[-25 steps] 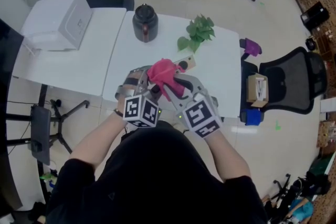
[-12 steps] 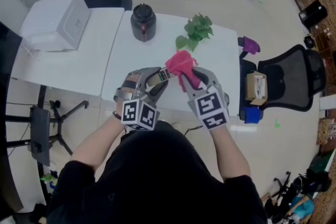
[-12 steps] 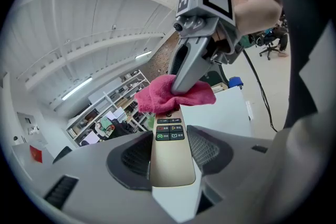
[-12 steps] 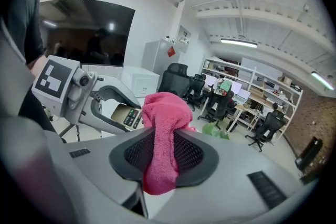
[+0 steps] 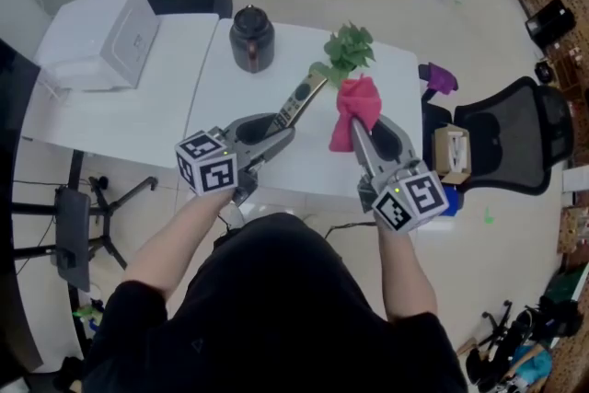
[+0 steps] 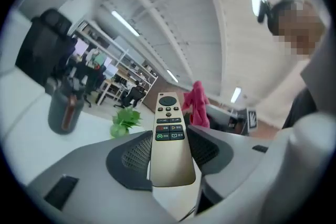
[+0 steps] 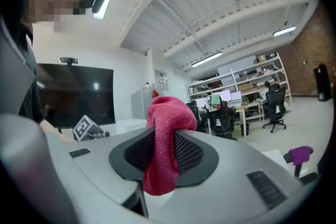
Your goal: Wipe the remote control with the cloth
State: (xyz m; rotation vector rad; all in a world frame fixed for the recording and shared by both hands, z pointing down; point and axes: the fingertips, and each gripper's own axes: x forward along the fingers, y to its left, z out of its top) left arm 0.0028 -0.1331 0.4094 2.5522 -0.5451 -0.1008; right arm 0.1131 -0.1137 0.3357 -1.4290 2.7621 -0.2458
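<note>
A slim gold remote control (image 5: 296, 102) with dark buttons is held above the white table (image 5: 235, 120), its button end pointing away from me. My left gripper (image 5: 278, 126) is shut on its lower half; the remote (image 6: 169, 134) sits squarely between the jaws. To the right, my right gripper (image 5: 361, 126) is shut on a pink cloth (image 5: 353, 109) that bunches above the jaws and hangs below them. The cloth (image 7: 165, 139) fills the gap between the right jaws. Remote and cloth are apart, a short gap between them.
A dark kettle (image 5: 250, 38) stands at the table's back, a green plant (image 5: 344, 54) to its right. A white box (image 5: 103, 36) sits on the adjoining table at left. A black office chair (image 5: 512, 143) and a purple object (image 5: 440, 80) are off the right edge.
The two grippers have parted: the right one carried the cloth off to the right, the left one swung left and lifted the remote, which is now uncovered.
</note>
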